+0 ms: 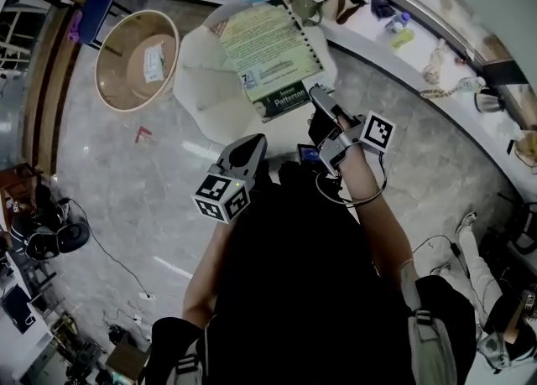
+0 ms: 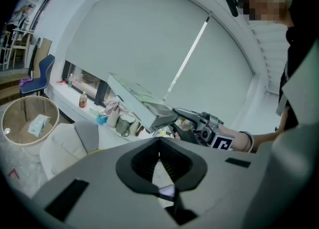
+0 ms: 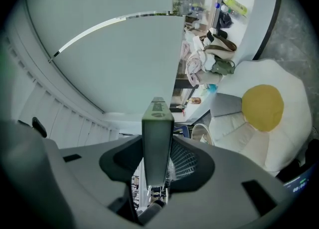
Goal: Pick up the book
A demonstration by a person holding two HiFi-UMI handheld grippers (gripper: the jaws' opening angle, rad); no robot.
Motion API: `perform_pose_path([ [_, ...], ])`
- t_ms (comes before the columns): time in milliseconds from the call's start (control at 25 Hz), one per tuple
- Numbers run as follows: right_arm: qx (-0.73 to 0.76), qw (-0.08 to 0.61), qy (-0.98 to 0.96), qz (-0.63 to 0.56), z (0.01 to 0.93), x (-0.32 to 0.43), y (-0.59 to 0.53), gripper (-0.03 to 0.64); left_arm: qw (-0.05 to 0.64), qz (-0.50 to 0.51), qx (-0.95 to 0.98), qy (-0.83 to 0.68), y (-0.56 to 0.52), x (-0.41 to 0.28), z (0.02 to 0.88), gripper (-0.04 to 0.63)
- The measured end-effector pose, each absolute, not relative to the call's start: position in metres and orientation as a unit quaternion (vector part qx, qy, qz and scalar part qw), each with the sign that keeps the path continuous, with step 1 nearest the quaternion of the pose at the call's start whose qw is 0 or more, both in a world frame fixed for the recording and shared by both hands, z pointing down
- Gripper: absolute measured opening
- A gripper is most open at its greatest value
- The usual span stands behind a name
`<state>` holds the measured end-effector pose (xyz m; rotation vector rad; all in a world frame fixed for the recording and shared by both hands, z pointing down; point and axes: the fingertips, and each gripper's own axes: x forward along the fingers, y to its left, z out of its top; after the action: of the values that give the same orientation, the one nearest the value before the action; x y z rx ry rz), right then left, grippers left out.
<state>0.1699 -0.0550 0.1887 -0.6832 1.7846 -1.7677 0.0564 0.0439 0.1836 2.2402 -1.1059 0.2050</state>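
In the head view, the book (image 1: 270, 52) is a flat rectangular paperback with a pale green cover and a dark band along its near edge. It is held in the air directly above the white seat (image 1: 205, 81), a puffy, rounded cushion of soft leather-like material. The right claw (image 1: 317, 98) pinches the book's near right corner, and its checker-marked cube sits back towards the wrist. The left claw (image 1: 252, 147), smooth grey plastic, hovers on the near side of the seat and is clear of the book. A round woven basket (image 1: 109, 81) stands just to the left of the seat on the glossy grey marble floor (image 1: 126, 174). A curved white surface (image 1: 369, 35) crowded with bags and bottles runs behind the seat. In the left gripper view, the left claw (image 2: 159, 159) has its black ribbed pads meeting at the tips with nothing between them. Beyond it the book (image 2: 137, 101) shows as a thin tilted slab above the seat (image 2: 62, 145), gripped at one end by the right claw (image 2: 175, 116). In the right gripper view, the right claw (image 3: 157, 148) is closed partway onto the book (image 3: 157, 123). Both pads press its faces and its narrow edge faces the camera. The seat (image 3: 279, 138) lies to the right, a yellow disc (image 3: 262, 107) at its centre.
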Motion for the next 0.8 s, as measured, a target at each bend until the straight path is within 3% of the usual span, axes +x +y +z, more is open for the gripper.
perform_pose_path([
  [480,-0.248,0.276,0.644,-0.669,0.190,0.167,-0.053,0.181,0.323,0.080,0.845,-0.420,0.033,0.045,0.176,0.015],
  [800,-0.282,0.307,0.627,-0.658,0.190,0.159,0.030,0.181,0.312,0.068,0.856,-0.406,0.109,0.017,0.179,0.015],
])
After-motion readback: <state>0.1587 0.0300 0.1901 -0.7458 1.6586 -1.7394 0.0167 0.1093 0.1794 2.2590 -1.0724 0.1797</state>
